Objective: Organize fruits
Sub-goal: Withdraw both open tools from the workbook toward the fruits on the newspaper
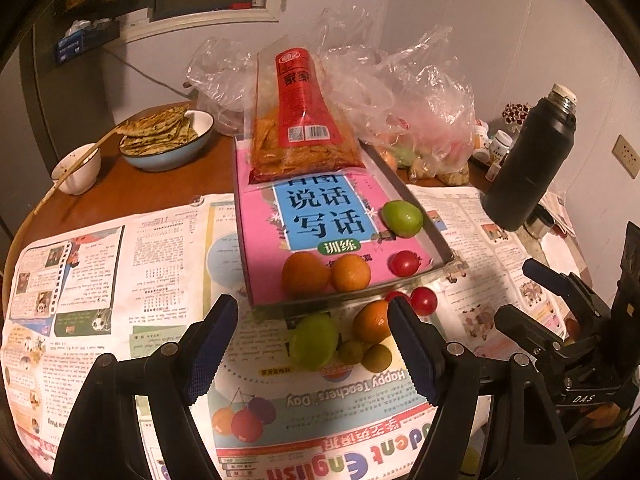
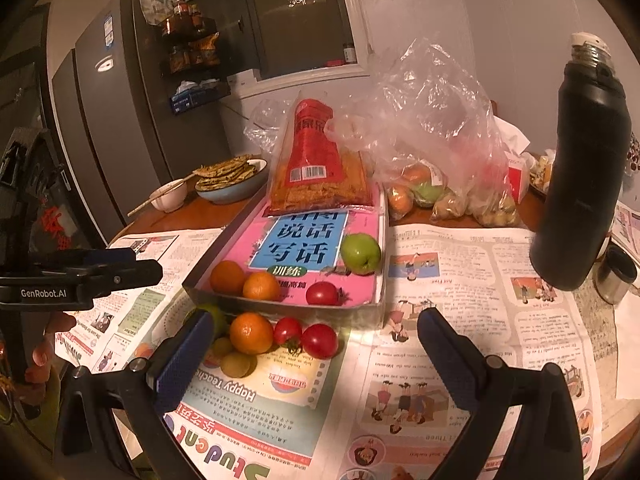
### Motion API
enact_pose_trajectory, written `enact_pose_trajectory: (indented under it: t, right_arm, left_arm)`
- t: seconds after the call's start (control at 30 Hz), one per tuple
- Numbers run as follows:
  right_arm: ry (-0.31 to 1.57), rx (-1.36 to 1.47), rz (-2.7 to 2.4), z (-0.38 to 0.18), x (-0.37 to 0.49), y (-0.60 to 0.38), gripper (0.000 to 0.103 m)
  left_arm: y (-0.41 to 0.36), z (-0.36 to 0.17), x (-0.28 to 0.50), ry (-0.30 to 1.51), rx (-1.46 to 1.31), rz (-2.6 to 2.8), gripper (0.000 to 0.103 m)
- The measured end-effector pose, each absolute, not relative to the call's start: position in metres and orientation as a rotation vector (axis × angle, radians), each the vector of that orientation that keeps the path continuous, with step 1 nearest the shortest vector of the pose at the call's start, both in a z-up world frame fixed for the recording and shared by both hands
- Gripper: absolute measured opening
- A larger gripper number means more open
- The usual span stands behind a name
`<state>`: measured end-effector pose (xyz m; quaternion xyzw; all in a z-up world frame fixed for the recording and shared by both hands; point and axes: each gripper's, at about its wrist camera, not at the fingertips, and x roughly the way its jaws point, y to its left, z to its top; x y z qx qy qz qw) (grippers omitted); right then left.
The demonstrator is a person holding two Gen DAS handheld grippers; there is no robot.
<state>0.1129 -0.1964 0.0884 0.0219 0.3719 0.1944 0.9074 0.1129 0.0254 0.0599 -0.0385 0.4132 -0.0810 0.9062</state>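
Note:
A metal tray lined with a pink book holds two oranges, a red tomato and a green apple. On the newspaper in front of it lie a green apple, an orange, two tomatoes and two small yellow-green fruits. My left gripper is open just above this loose pile and holds nothing. My right gripper is open too, with the tomatoes ahead between its fingers, untouched.
A red snack packet lies on the tray's far end. Plastic bags with more fruit sit behind. A black thermos stands at the right, with a metal cup beside it. A bowl of flatbreads and a small bowl with chopsticks are far left.

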Motion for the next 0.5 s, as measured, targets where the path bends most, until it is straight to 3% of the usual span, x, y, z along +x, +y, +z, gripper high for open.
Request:
enact_pose_trajectory:
  t: [0.5]
  right_arm:
    - [0.807,0.02,0.435,0.077,0.104,-0.185,0.102]
  left_arm:
    - [0.024,0.044,0.102,0.89,-0.043,-0.176,0.078]
